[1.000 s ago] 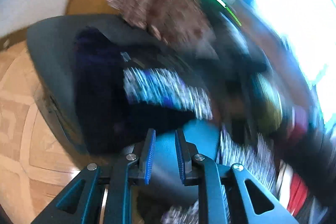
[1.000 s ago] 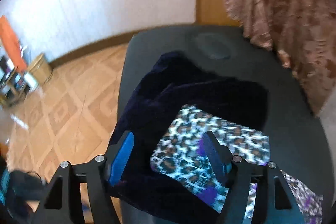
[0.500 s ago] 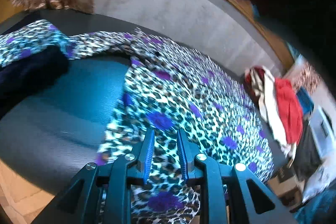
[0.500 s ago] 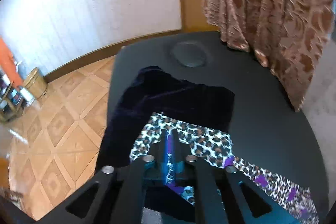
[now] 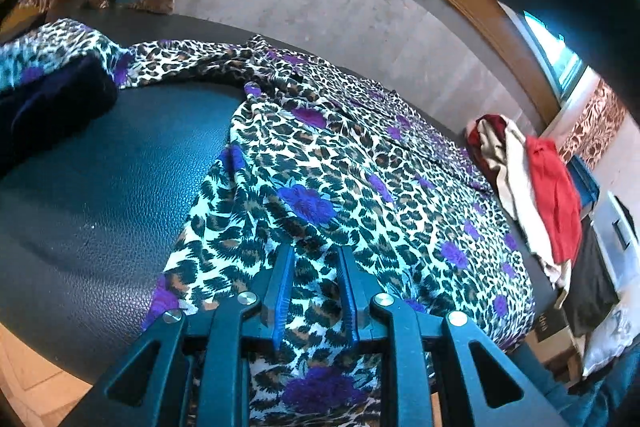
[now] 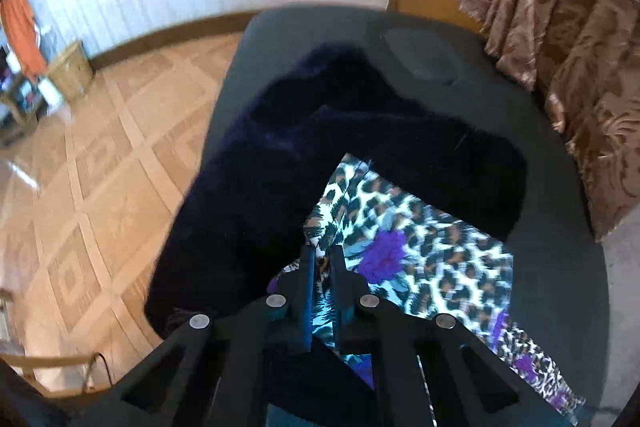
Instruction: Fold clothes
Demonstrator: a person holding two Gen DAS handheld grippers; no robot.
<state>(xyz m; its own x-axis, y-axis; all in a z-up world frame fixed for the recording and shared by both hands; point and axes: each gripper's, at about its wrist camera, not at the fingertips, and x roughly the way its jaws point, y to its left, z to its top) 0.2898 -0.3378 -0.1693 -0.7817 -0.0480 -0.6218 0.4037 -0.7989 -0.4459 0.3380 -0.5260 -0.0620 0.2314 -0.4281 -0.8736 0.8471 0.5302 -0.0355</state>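
Observation:
A leopard-print garment with purple flowers (image 5: 340, 167) lies spread over the black padded table (image 5: 100, 207). My left gripper (image 5: 315, 251) hovers low over its near part, jaws apart, with the cloth lying under them and not pinched. In the right wrist view one end of the same leopard-print garment (image 6: 420, 239) rests on a dark navy velvet garment (image 6: 320, 147). My right gripper (image 6: 322, 249) is closing its jaws on that end's edge, and the pads pinch the cloth. The navy garment (image 5: 52, 107) also shows at the left of the left wrist view.
A pile of red, cream and dark clothes (image 5: 548, 187) hangs off the table's far right end. A brown patterned curtain (image 6: 560, 27) hangs close behind the table (image 6: 560, 267). Tiled wooden floor (image 6: 100, 147) lies beyond the table's left edge.
My right gripper went from wide open over the leopard cloth to pinched on its edge. My left gripper swung from the navy garment to the spread leopard cloth and came lower.

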